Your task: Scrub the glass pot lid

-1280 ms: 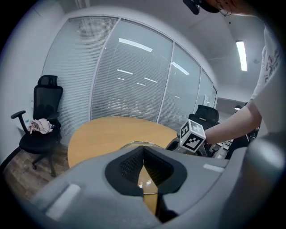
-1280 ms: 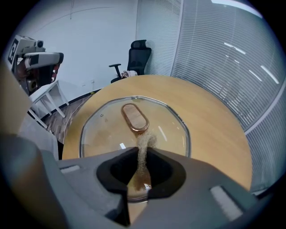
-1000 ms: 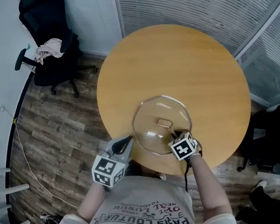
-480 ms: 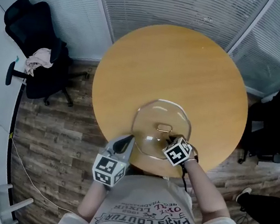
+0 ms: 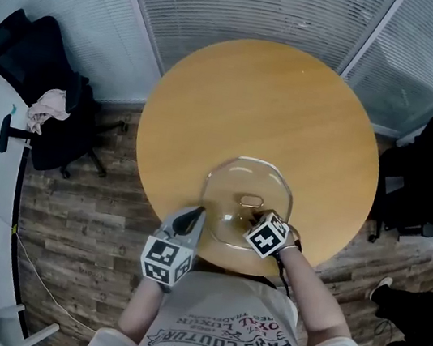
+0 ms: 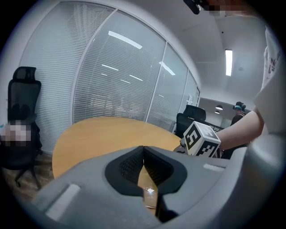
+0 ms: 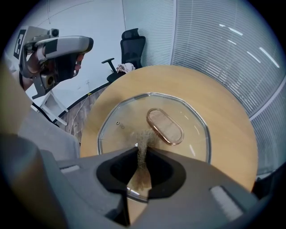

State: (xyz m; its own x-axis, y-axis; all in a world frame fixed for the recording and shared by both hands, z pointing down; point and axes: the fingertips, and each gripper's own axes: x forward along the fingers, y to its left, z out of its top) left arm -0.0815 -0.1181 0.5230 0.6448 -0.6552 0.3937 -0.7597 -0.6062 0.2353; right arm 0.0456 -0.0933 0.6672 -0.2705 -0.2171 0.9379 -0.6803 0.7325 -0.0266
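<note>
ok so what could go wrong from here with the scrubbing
1. The glass pot lid lies loose close to the near edge of the round table. The left claw is shut, empty and off the lid, so a scrubbing push may slide it toward that edge.
2. The right claw pinches only a thin strip of the brown scrub pad; it could slip out, letting the claw scrape the glass.

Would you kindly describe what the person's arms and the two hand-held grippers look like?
The left hand-held gripper and right hand-held gripper have grey moulded bodies with black textured jaw pads. Each carries a white cube with black square markers. The person wears a grey short-sleeved T-shirt with red lettering; a thin black cable runs along the right forearm.
</note>
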